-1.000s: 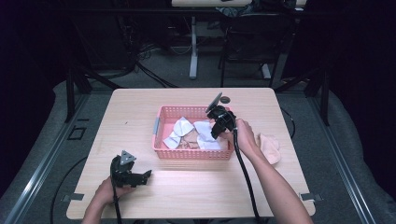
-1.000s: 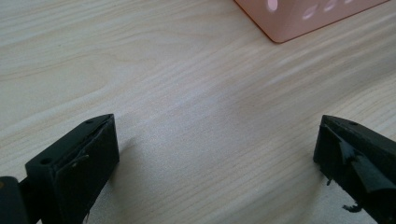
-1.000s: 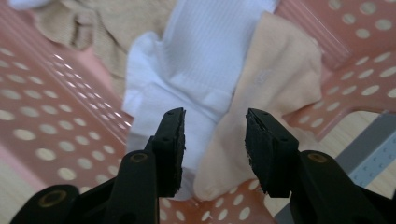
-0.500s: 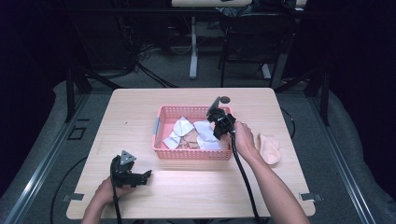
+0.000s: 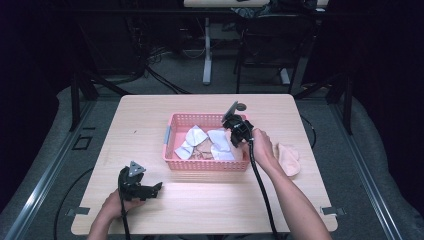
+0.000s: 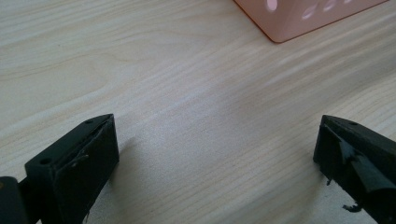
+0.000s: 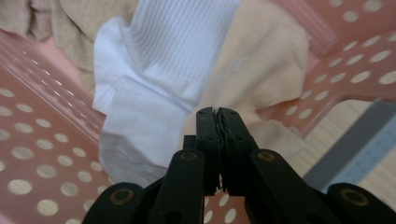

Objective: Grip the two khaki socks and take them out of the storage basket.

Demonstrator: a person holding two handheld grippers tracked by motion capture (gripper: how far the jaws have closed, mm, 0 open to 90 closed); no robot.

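Pale wooden table [image 5: 210, 200] carries the pink perforated plastic basket [image 5: 172, 135] of socks. We note the right gripper [image 7: 217, 113] has just been closing; its jaws now meet at the peach sock [image 7: 261, 60] inside, whether pinching fabric we cannot tell. Left gripper [image 6: 215, 154] rests agape, empty.

From above the person's side, the high view looks forward and down over the whole table [image 5: 150, 115]. Each gripper view sits close and low along its jaws. All three share the pink basket [image 5: 175, 162] [image 6: 299, 21] [image 7: 42, 154].
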